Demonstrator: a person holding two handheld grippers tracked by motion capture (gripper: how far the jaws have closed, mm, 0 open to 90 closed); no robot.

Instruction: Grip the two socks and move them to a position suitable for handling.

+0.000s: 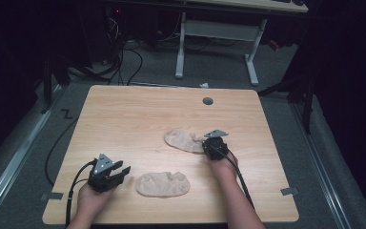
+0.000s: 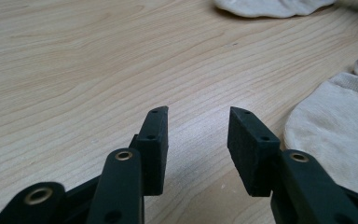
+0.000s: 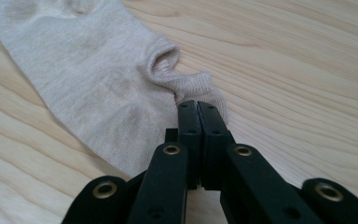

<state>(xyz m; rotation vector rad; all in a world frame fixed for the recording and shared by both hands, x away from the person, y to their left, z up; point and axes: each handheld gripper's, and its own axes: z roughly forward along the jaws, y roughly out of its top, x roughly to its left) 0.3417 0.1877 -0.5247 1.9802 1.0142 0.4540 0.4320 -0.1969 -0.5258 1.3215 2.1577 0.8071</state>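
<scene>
Two beige low-cut socks lie on the wooden table (image 1: 124, 109). The far sock (image 1: 183, 140) (image 3: 88, 70) is at the middle, and my right gripper (image 1: 207, 144) (image 3: 198, 108) is shut on its heel edge, the fabric bunched up at the jaw tips. The near sock (image 1: 163, 184) (image 2: 335, 135) lies flat near the front edge. My left gripper (image 1: 123, 171) (image 2: 198, 135) rests low over the table just left of it, open, with bare wood between its jaws. The far sock's edge (image 2: 270, 7) shows at the top of the left gripper view.
A round grey grommet (image 1: 208, 101) sits near the table's far edge. Behind the table stand a white desk frame (image 1: 251, 57) and loose cables (image 1: 124, 62) on the floor. Bare wood spreads across the left and far parts of the table.
</scene>
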